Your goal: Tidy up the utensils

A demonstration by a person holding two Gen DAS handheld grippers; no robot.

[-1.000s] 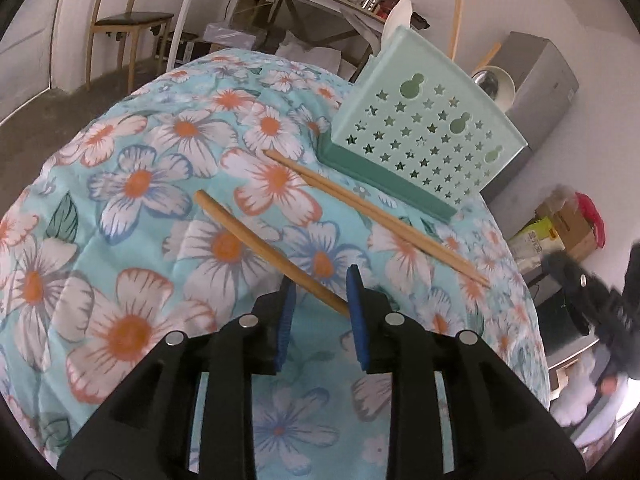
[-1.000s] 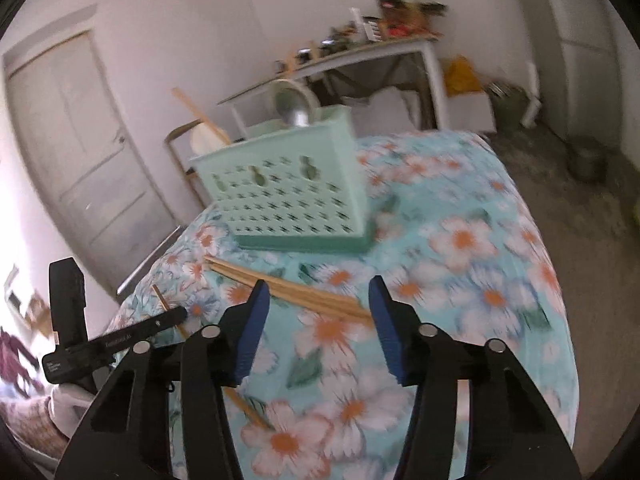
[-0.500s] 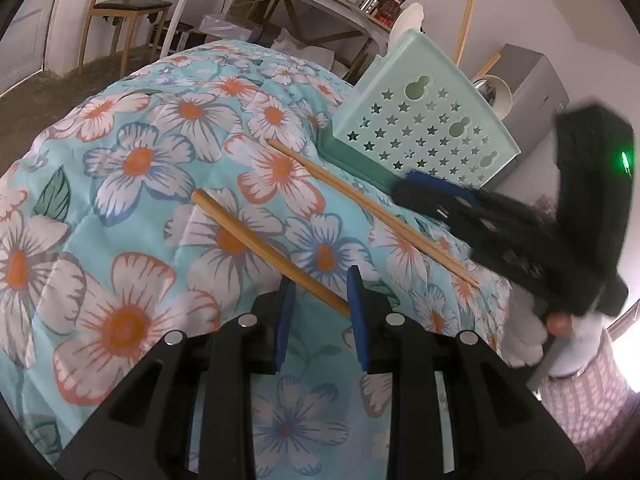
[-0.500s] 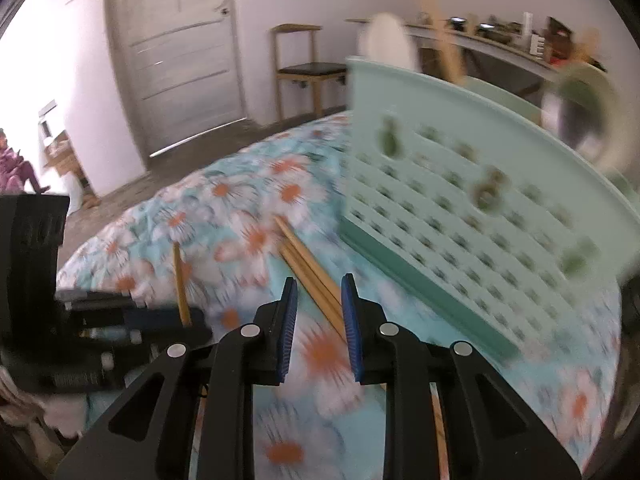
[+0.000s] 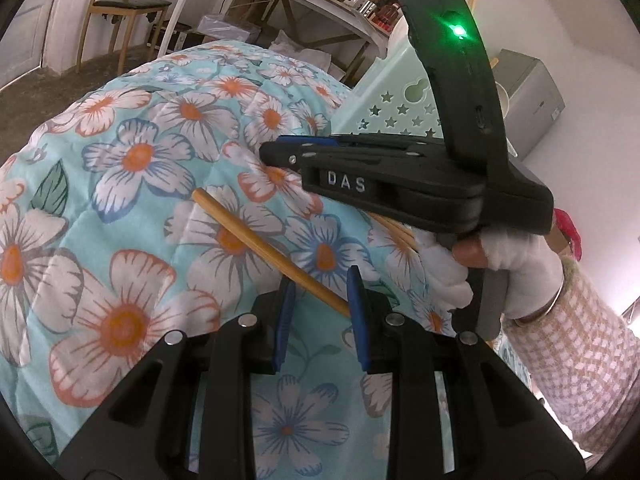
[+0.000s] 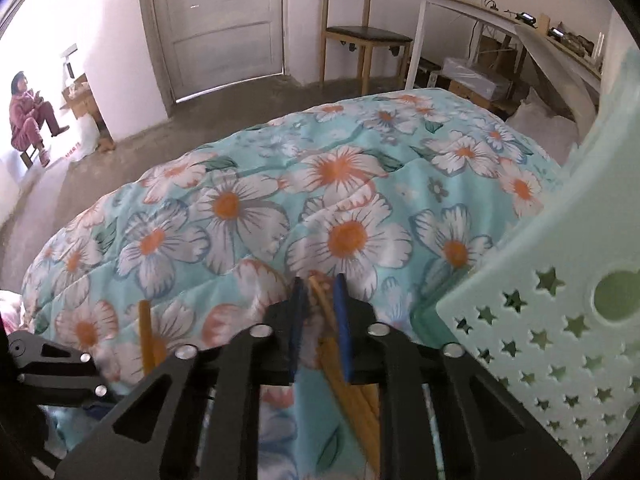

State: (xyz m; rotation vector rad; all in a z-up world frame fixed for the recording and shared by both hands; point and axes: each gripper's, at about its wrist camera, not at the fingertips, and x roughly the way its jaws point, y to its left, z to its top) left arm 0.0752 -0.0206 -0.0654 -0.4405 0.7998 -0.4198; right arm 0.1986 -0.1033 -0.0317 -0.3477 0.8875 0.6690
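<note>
Chopsticks on a flowered quilt, one gripper at each end of the job.

Seen from the left wrist, the left gripper (image 5: 320,300) has its blue pads part-spread around the near end of a single chopstick (image 5: 256,240), which touches the right pad only, while the right gripper (image 5: 280,152), gripped by a white-gloved hand (image 5: 516,268), shows raised letters "DAS" and a green light. Only the right wrist view shows its jaws, which have just been closing, pinching a chopstick bundle (image 6: 320,300) lying on the quilt (image 6: 240,208) beside the mint star-punched basket (image 6: 560,320); it also shows a door (image 6: 224,24) and a seated person (image 6: 28,116).
</note>
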